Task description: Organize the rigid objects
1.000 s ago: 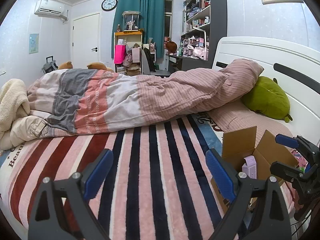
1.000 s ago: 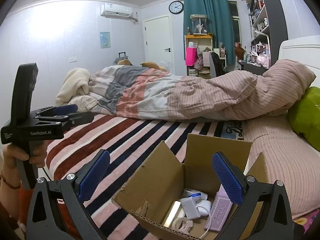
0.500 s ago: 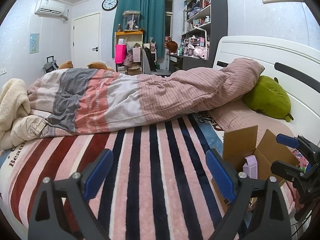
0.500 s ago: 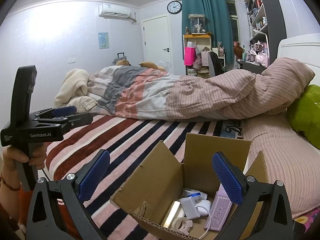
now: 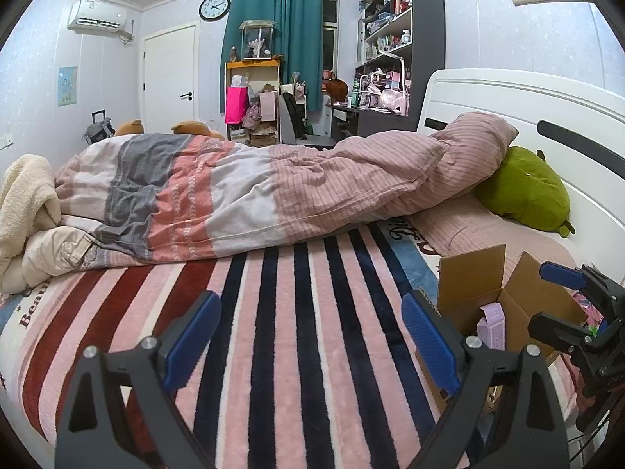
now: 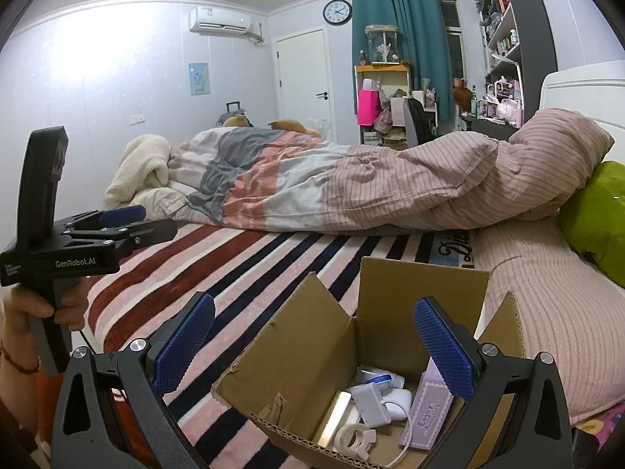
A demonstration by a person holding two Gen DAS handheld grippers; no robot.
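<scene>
**Both grippers idle and spread; box on bed holds the items**

Left side: the left gripper [image 5: 310, 336] hovers over the striped blanket [image 5: 273, 312], its blue-padded fingers [image 5: 191, 336] spread wide with nothing between them. In the right wrist view the same tool appears at the far left edge [image 6: 121, 221], held upright by the person's left hand [image 6: 43, 308], above the blanket and well apart from the box.

Centre: a rumpled quilt [image 5: 242, 191] lies across the far half of the bed, with a cream fleece throw [image 5: 23, 195] bunched at its left end.

Right side: the cardboard box [image 6: 304, 351] sits on the blanket beside the pink pillow [image 6: 547, 312], flaps open and standing up. Inside lie a lilac carton [image 6: 427, 414] leaning against the right wall, a white charger [image 6: 375, 402] with cable, a gold bar-shaped item [image 6: 336, 418] and a white tape dispenser [image 6: 353, 435] (other small white pieces are too jumbled to identify). The right gripper [image 6: 314, 346] hangs just above the box opening, fingers wide apart, gripping nothing. A green plush cushion [image 5: 523, 187] rests against the white headboard [image 5: 508, 101].
</scene>
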